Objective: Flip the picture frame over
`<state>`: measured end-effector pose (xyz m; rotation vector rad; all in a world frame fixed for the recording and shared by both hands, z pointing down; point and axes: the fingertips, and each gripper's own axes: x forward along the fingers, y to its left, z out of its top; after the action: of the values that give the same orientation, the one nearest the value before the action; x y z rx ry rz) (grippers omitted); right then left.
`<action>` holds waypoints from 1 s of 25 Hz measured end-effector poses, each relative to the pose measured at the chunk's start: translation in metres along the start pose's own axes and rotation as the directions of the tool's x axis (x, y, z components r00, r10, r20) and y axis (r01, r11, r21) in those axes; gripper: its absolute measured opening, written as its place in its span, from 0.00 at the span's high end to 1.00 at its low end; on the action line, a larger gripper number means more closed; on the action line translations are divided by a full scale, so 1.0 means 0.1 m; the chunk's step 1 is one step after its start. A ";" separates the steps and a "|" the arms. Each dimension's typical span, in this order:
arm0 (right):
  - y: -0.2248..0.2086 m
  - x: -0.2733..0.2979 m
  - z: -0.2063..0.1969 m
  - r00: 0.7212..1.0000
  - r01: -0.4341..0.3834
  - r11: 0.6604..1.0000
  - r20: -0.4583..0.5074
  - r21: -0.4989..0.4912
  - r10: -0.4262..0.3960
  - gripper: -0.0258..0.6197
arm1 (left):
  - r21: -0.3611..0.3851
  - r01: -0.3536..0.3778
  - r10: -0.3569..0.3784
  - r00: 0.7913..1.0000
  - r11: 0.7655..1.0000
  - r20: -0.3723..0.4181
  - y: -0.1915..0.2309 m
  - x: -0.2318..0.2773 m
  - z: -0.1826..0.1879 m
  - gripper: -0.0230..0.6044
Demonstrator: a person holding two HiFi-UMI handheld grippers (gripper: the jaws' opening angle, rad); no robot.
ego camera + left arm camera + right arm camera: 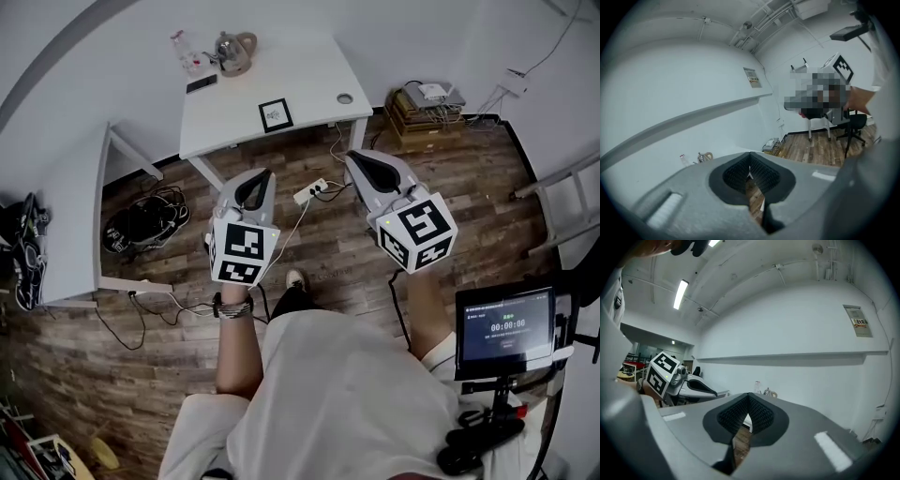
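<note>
The picture frame [276, 114] lies flat near the counter's [300, 66] front edge, easy to reach. The left claw [263, 178] and right claw [355, 159] are closed on nothing, well back from the counter, probably waiting to start.

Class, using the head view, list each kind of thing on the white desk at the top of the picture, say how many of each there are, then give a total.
Picture frame: 1
Kettle: 1
Dark phone: 1
Small clear bottle: 1
Total: 4
</note>
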<state>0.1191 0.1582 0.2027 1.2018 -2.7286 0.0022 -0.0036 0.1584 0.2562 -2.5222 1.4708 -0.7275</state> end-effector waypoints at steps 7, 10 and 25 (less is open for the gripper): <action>-0.10 -0.08 -0.10 1.000 0.016 0.999 -0.004 0.041 -0.016 0.96 | 0.016 0.024 -0.024 1.000 1.000 0.015 -0.16 0.12 0.02 0.96; -0.12 -0.09 -0.14 1.000 0.019 0.999 -0.004 0.045 -0.018 0.96 | 0.003 0.020 -0.020 0.999 1.000 0.030 -0.13 0.17 0.03 0.96; -0.97 1.78 -0.52 0.985 0.079 0.995 -0.157 0.060 -0.068 0.96 | -0.049 0.085 -0.085 0.996 0.995 0.012 1.11 1.78 -0.42 0.95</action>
<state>0.0792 -0.0348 0.2739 1.2628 -2.5677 0.1710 -0.0374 -0.0440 0.3150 -2.6352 1.4027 -0.6981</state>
